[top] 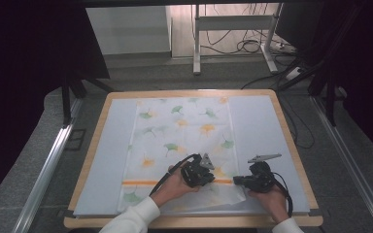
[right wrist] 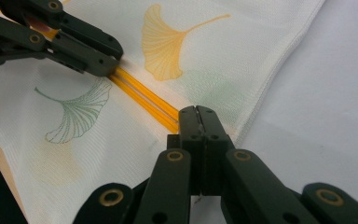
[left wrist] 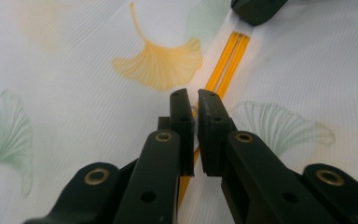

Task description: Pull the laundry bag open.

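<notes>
A white cloth [top: 182, 131] printed with green and yellow ginkgo leaves lies flat on the table, an orange stripe [top: 141, 183] crossing it near the front. My left gripper [top: 205, 175] rests its tips on that stripe [left wrist: 223, 60], right of the middle. Its jaws stand shut but for a thin slit, and I cannot tell whether any cloth is pinched. My right gripper [top: 238, 181] is shut, with its tips [right wrist: 196, 112] on the stripe's end [right wrist: 144, 100] close to the cloth's right edge [right wrist: 279, 70]. The left gripper [right wrist: 105, 65] also lies farther along the stripe.
The cloth lies on a pale grey mat [top: 262, 126] that covers a wooden table [top: 291, 141]. The mat is bare on both sides of the cloth. Beyond the table are the floor, a desk frame [top: 196, 43] and cables [top: 252, 46].
</notes>
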The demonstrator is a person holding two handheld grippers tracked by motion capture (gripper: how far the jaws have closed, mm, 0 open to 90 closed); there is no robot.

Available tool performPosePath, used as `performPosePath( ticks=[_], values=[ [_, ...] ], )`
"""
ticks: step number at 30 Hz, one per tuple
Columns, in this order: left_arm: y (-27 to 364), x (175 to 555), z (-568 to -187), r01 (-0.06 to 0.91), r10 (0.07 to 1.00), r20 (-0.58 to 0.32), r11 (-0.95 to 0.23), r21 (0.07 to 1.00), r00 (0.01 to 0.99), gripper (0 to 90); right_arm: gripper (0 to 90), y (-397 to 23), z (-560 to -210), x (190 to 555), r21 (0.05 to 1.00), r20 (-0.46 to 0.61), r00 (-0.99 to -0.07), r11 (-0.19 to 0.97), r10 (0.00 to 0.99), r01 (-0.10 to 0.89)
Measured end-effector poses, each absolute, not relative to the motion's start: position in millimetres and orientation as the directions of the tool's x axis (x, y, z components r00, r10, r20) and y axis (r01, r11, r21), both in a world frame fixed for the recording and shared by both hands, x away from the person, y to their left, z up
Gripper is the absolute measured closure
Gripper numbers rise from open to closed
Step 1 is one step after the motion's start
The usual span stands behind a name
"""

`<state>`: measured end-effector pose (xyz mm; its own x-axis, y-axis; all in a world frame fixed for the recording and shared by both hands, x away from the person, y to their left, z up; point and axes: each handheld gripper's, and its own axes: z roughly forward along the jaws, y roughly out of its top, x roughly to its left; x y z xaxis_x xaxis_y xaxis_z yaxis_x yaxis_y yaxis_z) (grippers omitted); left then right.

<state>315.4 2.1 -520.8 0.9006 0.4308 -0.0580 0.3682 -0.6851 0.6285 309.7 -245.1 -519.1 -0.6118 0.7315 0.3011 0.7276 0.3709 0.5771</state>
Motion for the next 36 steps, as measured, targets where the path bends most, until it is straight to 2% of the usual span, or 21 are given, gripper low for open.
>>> performPosePath(
  ticks=[36],
  values=[
    [48.6,310.0,-523.1,0.423,0.484,-0.083,-0.654,0.627,0.871,85.9,90.0,-245.3,-519.3,308.9,0.584,0.294,-0.621,0.377,0.727,0.719]
  ],
)
